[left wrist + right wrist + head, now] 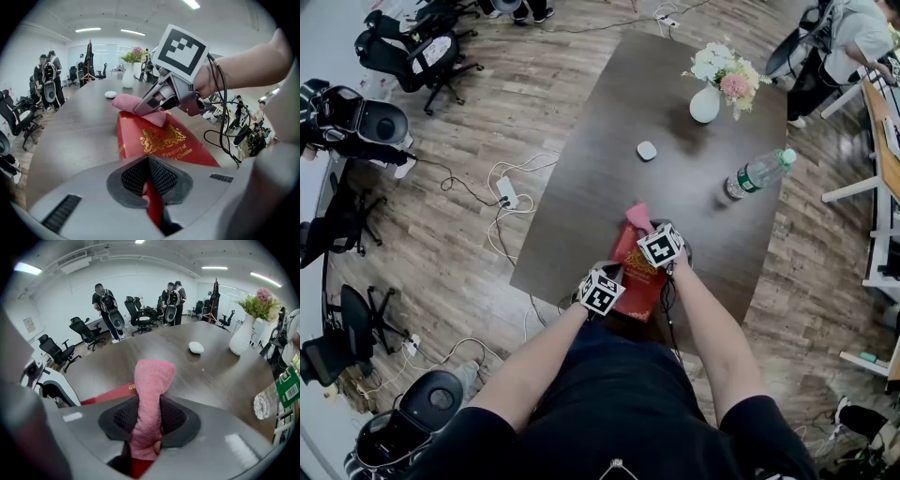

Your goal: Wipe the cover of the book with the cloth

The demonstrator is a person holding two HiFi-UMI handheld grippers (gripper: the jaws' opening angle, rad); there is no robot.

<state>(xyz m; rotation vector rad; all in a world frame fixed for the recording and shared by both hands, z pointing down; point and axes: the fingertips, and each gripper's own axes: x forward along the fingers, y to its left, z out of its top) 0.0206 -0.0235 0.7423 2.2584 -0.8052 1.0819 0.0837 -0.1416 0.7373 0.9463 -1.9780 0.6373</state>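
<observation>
The head view looks steeply down on the bench (600, 169) from high above. Both claw views sit low, close behind their jaws, facing across the book (159, 140) toward the far vase (128, 75), which all three views share.

Red book (161, 140) cover: "Treasury of Classics".

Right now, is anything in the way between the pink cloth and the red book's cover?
Nothing visible is. The right gripper holds the pink cloth at the far end of the red book, seemingly touching its cover. The left gripper pinches the book's near edge, leaving the cover between them bare.
</observation>
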